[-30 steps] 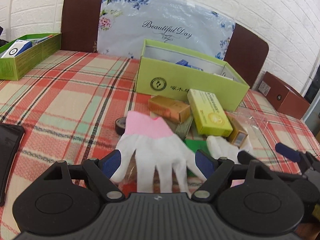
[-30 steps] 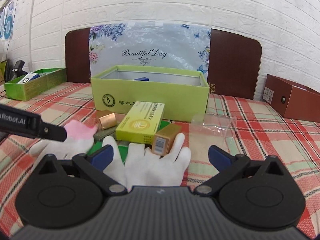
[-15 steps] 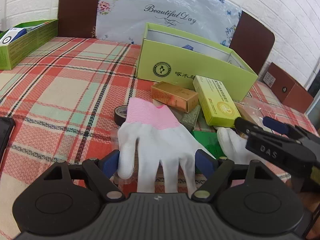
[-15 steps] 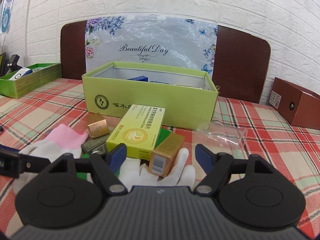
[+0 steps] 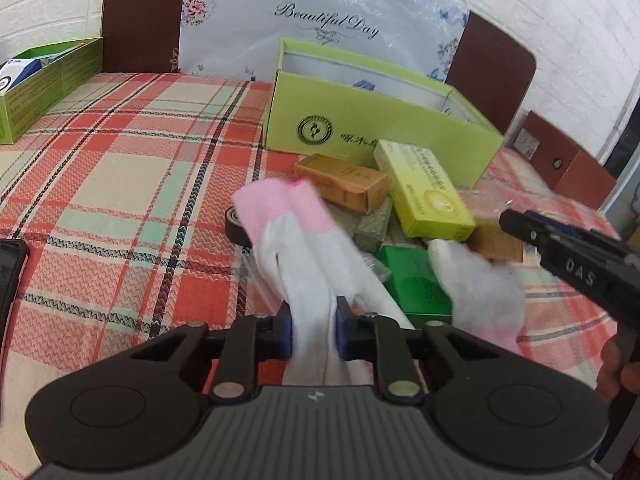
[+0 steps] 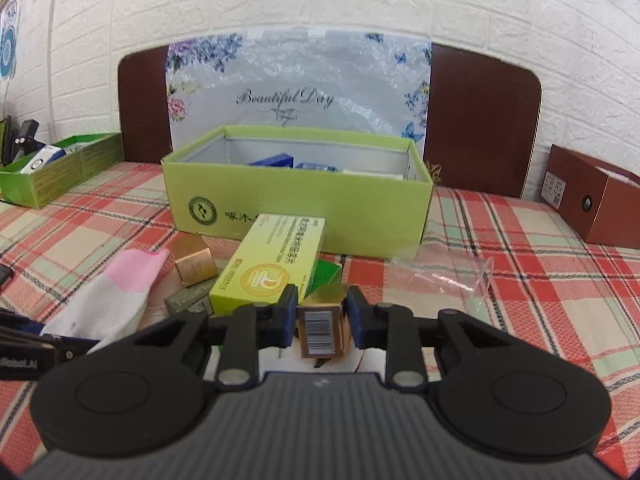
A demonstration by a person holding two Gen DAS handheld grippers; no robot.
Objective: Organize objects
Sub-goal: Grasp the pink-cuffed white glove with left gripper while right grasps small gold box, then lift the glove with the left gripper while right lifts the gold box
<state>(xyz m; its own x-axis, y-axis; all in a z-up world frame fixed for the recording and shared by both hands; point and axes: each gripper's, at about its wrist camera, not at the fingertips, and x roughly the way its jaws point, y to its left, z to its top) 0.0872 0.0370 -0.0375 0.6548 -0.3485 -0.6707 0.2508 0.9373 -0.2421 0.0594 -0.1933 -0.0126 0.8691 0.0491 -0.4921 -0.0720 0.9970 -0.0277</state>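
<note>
My left gripper is shut on the fingers of a white glove with a pink cuff, bunched and lifted off the checked tablecloth; the glove also shows in the right wrist view. My right gripper is shut on a small gold box with a barcode end, which lies over a second white glove. The right gripper shows in the left wrist view at the right. In front lie a yellow-green medicine box, a gold box, a green box and a tape roll.
A large open lime-green box stands behind the pile with blue items inside. A green tray sits far left and a brown box far right. A clear plastic bag lies to the right. A black object lies at the left edge.
Both grippers have closed: the left onto the pink-cuffed glove's fingers, bunching it, and the right onto the small barcode box. The right gripper moved forward toward the pile.
</note>
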